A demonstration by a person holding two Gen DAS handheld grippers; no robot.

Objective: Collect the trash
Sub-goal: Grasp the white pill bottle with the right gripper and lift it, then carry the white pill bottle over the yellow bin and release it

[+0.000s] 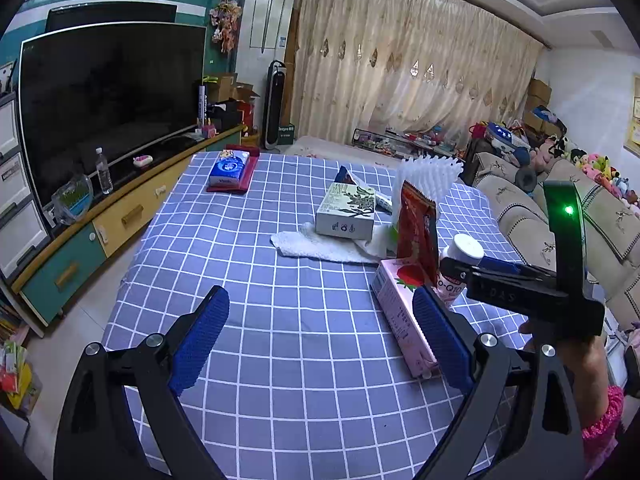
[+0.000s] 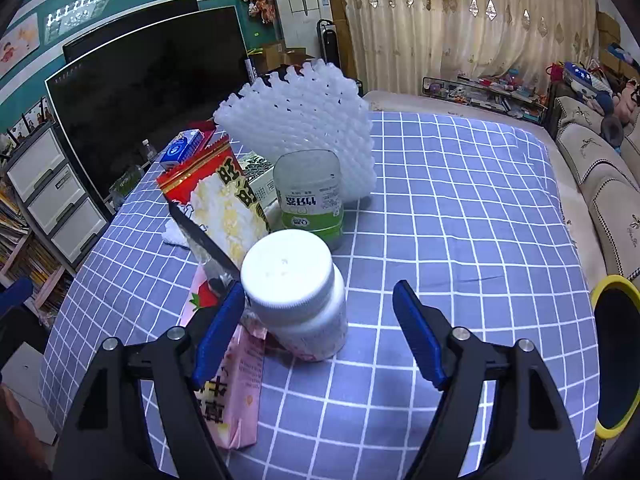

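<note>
A white pill bottle [image 2: 298, 292] with a white cap stands on the blue checked tablecloth [image 2: 460, 208], just ahead of my open right gripper [image 2: 320, 324] and nearer its left finger. A pink strawberry carton [image 2: 236, 380] lies flat to its left. Behind stand a red snack bag [image 2: 220, 200], a green-labelled plastic bottle [image 2: 312, 196] and white foam netting [image 2: 300, 120]. My left gripper [image 1: 320, 336] is open and empty above the cloth; the pink carton [image 1: 400, 312] lies by its right finger, with the pill bottle [image 1: 460, 260] and red bag [image 1: 418, 236] beyond. The right gripper's body [image 1: 532, 292] reaches in there.
A green-printed box [image 1: 346, 210] sits on a white towel [image 1: 320, 246] mid-table, and a blue tissue pack [image 1: 230, 168] lies on a red tray at the far end. A yellow-rimmed bin [image 2: 616, 364] stands at the table's right. TV cabinet left, sofa right.
</note>
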